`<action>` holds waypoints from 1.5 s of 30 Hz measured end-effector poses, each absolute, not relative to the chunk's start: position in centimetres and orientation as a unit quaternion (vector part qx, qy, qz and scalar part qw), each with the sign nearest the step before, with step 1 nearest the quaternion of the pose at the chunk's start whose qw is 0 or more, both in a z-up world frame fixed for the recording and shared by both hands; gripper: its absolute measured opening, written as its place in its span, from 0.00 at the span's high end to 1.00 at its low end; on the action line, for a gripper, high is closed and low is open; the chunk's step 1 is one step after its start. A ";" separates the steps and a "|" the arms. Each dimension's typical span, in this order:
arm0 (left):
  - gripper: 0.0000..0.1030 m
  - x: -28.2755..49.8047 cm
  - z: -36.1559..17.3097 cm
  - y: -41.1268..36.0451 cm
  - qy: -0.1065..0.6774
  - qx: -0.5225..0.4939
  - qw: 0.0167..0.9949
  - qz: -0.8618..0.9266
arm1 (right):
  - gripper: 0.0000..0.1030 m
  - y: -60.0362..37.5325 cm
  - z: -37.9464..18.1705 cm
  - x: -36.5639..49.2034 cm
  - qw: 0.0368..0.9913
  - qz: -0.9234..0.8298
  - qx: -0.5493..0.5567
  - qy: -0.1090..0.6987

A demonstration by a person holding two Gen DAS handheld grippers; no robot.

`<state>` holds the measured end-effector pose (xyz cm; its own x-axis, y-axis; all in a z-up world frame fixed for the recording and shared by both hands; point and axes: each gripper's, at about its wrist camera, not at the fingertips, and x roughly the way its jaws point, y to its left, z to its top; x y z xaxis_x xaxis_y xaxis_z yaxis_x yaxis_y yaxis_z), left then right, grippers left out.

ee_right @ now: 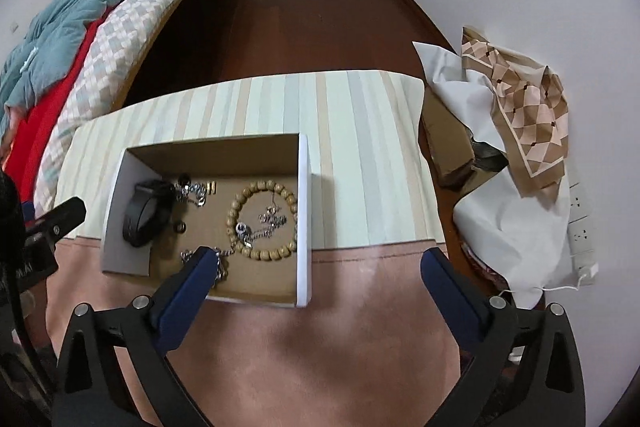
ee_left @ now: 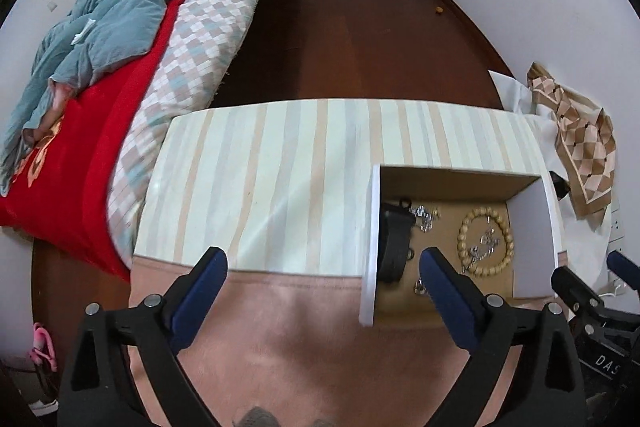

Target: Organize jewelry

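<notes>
Jewelry pooled in a shallow cardboard box [ee_right: 303, 219] on the cloth-covered counter [ee_right: 360, 131]; both tools empty.

Left hand-held gripper [ee_left: 323, 267] and right hand-held gripper [ee_right: 318, 267] stand wide apart, clamping nothing; the wooden bead bracelet [ee_right: 262, 219] at 3 o'clock in the box looks light, rigid-beaded, easy to pinch across its ring; the silver chains [ee_right: 260, 227] inside it look slippery and tangle-prone; the black watch [ee_right: 146, 215] at 9 o'clock looks heavier, best taken by its strap.

R gripper [ee_right: 320, 267] wide open, empty, over table edge; box [ee_right: 303, 219] w/ bead bracelet [ee_right: 262, 219], black watch [ee_right: 146, 213], chains sits near-left.
</notes>
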<state>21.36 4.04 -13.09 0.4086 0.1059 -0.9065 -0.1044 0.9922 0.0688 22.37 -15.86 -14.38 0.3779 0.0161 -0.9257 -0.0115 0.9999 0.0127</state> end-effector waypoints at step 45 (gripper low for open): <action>0.04 -0.2 8.9 3.3 0.401 -0.034 0.915 0.033 | 0.00 -15.7 12.9 -1.2 0.929 0.021 -0.004 0.371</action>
<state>-0.16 3.34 8.90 0.6764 0.0337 -0.7358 -0.0885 0.9954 -0.0357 -1.16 -15.71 12.93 0.7244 0.0352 -0.6885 -0.0416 0.9991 0.0074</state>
